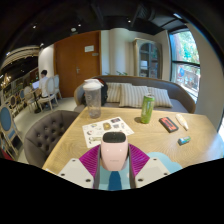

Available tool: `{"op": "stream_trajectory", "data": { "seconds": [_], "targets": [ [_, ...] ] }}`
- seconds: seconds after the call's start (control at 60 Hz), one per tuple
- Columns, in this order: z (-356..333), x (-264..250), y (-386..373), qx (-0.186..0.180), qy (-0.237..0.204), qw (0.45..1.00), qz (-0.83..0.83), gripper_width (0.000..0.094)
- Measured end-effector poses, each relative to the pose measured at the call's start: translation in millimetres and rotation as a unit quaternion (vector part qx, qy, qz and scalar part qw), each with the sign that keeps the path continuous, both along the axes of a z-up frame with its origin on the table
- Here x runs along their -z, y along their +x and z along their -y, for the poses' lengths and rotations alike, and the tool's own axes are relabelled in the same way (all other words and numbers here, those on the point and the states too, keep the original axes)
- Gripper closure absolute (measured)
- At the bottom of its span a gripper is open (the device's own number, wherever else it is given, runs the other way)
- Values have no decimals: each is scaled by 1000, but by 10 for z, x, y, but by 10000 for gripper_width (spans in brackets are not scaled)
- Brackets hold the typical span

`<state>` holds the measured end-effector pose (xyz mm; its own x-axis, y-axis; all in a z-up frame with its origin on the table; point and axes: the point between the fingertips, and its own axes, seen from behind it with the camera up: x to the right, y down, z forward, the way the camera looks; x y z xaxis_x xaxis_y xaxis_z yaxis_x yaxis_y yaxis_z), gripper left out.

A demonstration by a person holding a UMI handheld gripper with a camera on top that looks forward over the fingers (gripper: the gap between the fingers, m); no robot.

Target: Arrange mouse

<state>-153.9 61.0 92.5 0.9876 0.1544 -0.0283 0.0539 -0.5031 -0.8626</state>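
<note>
Mouse pinched in the claw over the wooden counter

The light wooden counter [150, 140] carries a clear lidded jar [93, 97] at 11 o'clock, a green can [147, 108] at 1 o'clock; the claw [113, 165] pinches the white-and-pink computer mouse [113, 150] between its purple pads.

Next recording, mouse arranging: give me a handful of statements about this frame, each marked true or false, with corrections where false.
1. The mouse sits between the gripper jaws. True.
2. The green can lies on its side. False: it stands upright on the table.
3. A jar with a lid stands beyond the printed sheet. True.
4. The mouse is black. False: it is white with a dark red top edge.
5. The red booklet lies left of the jar. False: it lies to the right, past the can.
</note>
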Motion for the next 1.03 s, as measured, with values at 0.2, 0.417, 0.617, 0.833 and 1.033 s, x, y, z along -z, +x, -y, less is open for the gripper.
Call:
{"op": "stream_trajectory", "data": {
  "seconds": [0.2,0.417,0.617,0.833,1.033],
  "targets": [
    [311,769,1139,63,-65,995,42,524],
    [368,1057,1054,58,-84,995,1,431],
    [569,1002,1173,85,-152,983,50,193],
    [1031,475,952,157,-154,974,57,130],
    [1572,241,610,227,-161,959,55,89]
  ]
}}
